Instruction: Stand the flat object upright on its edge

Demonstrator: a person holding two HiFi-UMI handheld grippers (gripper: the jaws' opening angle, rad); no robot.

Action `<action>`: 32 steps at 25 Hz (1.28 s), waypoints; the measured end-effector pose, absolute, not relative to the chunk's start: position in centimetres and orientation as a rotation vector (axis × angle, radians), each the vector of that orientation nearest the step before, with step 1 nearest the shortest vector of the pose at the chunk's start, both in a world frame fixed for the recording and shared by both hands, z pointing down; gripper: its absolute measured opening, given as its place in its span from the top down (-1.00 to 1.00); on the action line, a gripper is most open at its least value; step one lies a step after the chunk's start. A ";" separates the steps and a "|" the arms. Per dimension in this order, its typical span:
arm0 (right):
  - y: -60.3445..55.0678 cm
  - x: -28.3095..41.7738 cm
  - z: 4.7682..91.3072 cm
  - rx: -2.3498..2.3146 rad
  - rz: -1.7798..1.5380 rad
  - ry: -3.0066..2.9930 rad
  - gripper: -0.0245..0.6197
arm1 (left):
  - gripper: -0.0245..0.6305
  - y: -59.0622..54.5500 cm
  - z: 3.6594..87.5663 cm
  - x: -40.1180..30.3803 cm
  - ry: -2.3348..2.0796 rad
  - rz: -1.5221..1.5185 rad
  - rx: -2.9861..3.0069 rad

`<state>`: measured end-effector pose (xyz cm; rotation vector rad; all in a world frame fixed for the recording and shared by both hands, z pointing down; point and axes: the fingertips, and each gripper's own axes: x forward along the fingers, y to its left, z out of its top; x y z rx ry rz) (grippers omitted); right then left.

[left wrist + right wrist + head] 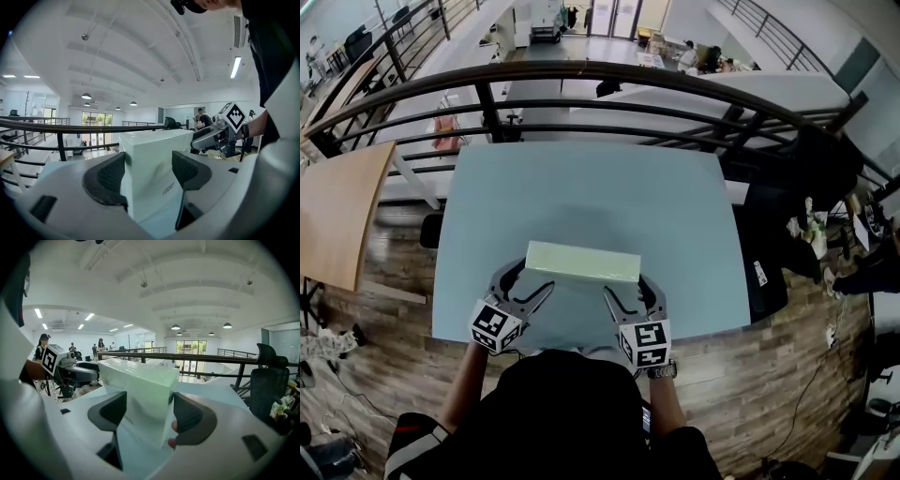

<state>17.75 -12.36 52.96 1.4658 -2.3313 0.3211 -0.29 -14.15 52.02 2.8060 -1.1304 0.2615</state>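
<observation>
Pale green-white box [583,262], long and slim, sits on the light blue tabletop [581,187] toward its 6 o'clock edge, close to the person. Both gripper views show its end faces rising tall and narrow above the pads, so it is judged to be up on a long edge already, or very nearly so. The left gripper [530,281] comes in from 8 o'clock of the box and is pinching its left end, a dark ribbed pad against each broad face. The right gripper [630,289] comes in from 4 o'clock and is pinching the right end the same way. The surface looks smooth with a slight sheen, like wrapped or coated retail packaging. It is judged stiff, fairly light and liable to slip under a loose hold. The narrow footing makes it prone to tipping onto a broad face once released. Best hold is judged to be low on the two broad faces near each end, as now. Small grey print [168,189] shows low on the face in the left gripper view but is too small to read. No brand can be made out. The only other markings are the black-and-white squares on the gripper cubes.
</observation>
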 end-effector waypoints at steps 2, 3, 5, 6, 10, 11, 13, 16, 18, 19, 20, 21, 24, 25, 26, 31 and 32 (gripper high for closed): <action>-12.4 17.7 52.9 1.467 0.320 -2.335 -0.04 | -0.04 -14.2 52.0 -0.4 -1.124 0.242 2.800; -12.4 17.7 52.9 1.469 0.322 -2.336 -0.04 | -0.04 -14.2 51.9 -0.4 -1.122 0.232 2.796; -12.5 17.8 52.9 1.479 0.329 -2.337 -0.04 | -0.04 -14.2 52.0 -0.4 -1.124 0.221 2.792; -12.5 17.7 52.9 1.485 0.332 -2.338 -0.04 | -0.04 -14.2 52.1 -0.5 -1.127 0.220 2.791; -12.7 17.9 52.8 1.498 0.343 -2.336 -0.04 | -0.04 -14.4 52.0 -0.4 -1.138 0.216 2.787; -12.7 18.0 52.8 1.502 0.346 -2.335 -0.04 | -0.04 -14.4 52.0 -0.3 -1.139 0.218 2.786; -12.8 18.2 52.8 1.508 0.355 -2.335 -0.04 | -0.04 -14.5 52.1 -0.3 -1.141 0.223 2.784; -12.8 18.0 52.9 1.509 0.369 -2.340 -0.04 | -0.04 -14.7 52.1 -0.7 -1.142 0.209 2.777; -12.9 17.9 52.9 1.509 0.372 -2.341 -0.04 | -0.04 -14.7 52.2 -0.7 -1.138 0.207 2.775; -12.9 17.9 53.0 1.510 0.373 -2.341 -0.04 | -0.04 -14.7 52.2 -0.6 -1.135 0.209 2.776; -12.9 17.8 52.9 1.509 0.373 -2.341 -0.04 | -0.04 -14.8 52.1 -0.5 -1.133 0.209 2.779; -13.0 17.8 52.9 1.508 0.373 -2.340 -0.04 | -0.04 -14.8 52.1 -0.5 -1.130 0.207 2.781; -13.2 17.6 52.9 1.507 0.370 -2.337 -0.04 | -0.04 -14.9 52.1 -0.5 -1.128 0.204 2.780; -13.2 17.7 52.9 1.507 0.369 -2.336 -0.04 | -0.04 -14.9 52.2 -0.5 -1.129 0.207 2.779; -13.3 17.7 52.9 1.508 0.369 -2.334 -0.04 | -0.04 -14.9 52.2 -0.6 -1.129 0.211 2.778; -13.2 17.6 53.2 1.510 0.368 -2.329 -0.04 | -0.04 -14.9 52.5 -0.8 -1.121 0.214 2.783; -13.3 17.6 53.2 1.510 0.369 -2.329 -0.04 | -0.04 -15.0 52.5 -0.7 -1.118 0.218 2.786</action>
